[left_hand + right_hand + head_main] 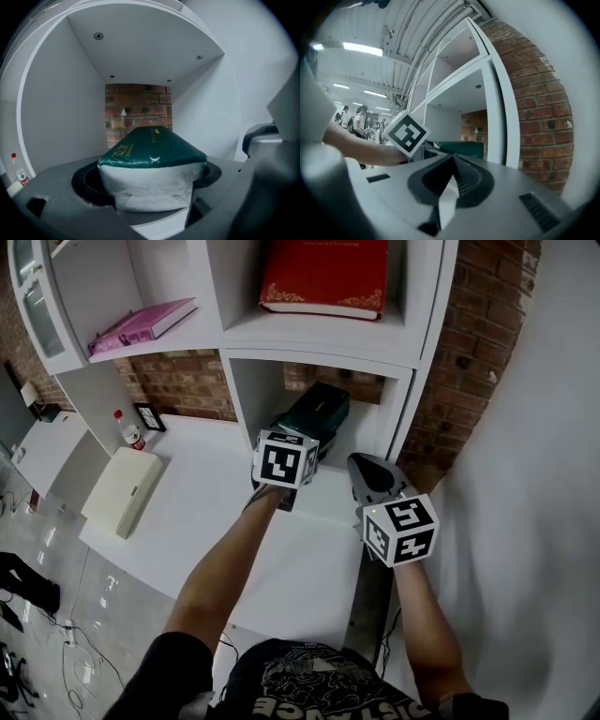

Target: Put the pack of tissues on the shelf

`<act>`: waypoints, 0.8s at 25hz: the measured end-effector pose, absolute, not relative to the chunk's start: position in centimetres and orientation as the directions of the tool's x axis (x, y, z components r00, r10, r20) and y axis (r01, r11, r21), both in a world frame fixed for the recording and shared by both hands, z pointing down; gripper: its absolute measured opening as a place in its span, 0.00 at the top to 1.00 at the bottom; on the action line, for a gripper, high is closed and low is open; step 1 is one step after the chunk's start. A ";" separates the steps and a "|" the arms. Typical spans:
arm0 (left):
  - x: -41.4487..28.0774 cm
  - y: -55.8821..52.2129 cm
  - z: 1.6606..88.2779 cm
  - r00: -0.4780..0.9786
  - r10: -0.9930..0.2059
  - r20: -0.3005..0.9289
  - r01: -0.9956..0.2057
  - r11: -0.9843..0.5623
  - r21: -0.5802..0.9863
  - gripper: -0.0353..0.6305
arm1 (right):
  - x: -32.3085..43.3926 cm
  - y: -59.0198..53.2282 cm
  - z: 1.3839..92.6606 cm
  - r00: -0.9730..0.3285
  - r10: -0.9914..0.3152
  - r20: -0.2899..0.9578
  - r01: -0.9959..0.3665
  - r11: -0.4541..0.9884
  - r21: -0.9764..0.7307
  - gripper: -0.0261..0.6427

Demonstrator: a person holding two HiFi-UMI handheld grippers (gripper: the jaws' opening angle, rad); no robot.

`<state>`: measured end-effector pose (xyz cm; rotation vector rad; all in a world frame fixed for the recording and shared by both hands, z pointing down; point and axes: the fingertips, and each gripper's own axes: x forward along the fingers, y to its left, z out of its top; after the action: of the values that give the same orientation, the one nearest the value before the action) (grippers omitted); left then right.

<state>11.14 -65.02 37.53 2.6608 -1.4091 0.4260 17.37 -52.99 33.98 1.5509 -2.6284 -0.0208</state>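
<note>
Your left gripper [284,471] is at the mouth of the lower cubby of the shelf [246,395], and its jaws are clamped on the near end of the pack of tissues [152,164], one on each side, with the white wrapper bulging between them. The green top of the pack points straight in toward the brick back wall [138,105]. From the head view the pack sits inside the opening, below the compartment with the red book [326,276]. This looks like the placing step, close to its end. I can't tell whether the underside is down on the cubby floor, because the jaws hide it. Your right gripper [373,476] hangs just outside the shelf's right upright, its jaws pressed together on nothing, so it has no part in this. The next move looks simple: lower the pack until it rests flat, spread the left jaws, then draw back level so you don't drag it out again.
</note>
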 end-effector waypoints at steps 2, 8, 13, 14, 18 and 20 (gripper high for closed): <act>11.2 -65.0 37.6 0.533 -0.791 0.301 -0.822 -0.568 -0.034 0.22 | 17.1 -53.0 34.0 -0.486 -0.871 0.070 -0.870 0.490 0.056 0.96; 11.3 -64.8 37.5 0.538 -0.786 0.304 -0.818 -0.574 -0.035 0.17 | 17.0 -53.0 34.2 -0.487 -0.870 0.074 -0.869 0.491 0.058 0.96; 11.2 -64.4 37.3 0.552 -0.776 0.305 -0.809 -0.587 -0.030 0.17 | 17.1 -52.8 34.3 -0.484 -0.872 0.078 -0.871 0.488 0.048 0.96; 11.1 -64.3 37.3 0.553 -0.776 0.304 -0.809 -0.587 -0.026 0.17 | 17.1 -52.8 34.3 -0.484 -0.872 0.077 -0.871 0.488 0.048 0.96; 10.3 -63.6 37.4 0.558 -0.774 0.300 -0.811 -0.585 0.000 0.17 | 16.9 -52.6 34.2 -0.485 -0.871 0.078 -0.872 0.488 0.040 0.96; 9.7 -63.2 37.3 0.556 -0.776 0.298 -0.814 -0.581 0.003 0.17 | 16.6 -52.4 34.2 -0.487 -0.870 0.078 -0.871 0.490 0.036 0.96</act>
<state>9.68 -63.17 37.31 2.6445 -1.3601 0.4016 16.62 -52.39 34.19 1.5436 -2.6370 0.0128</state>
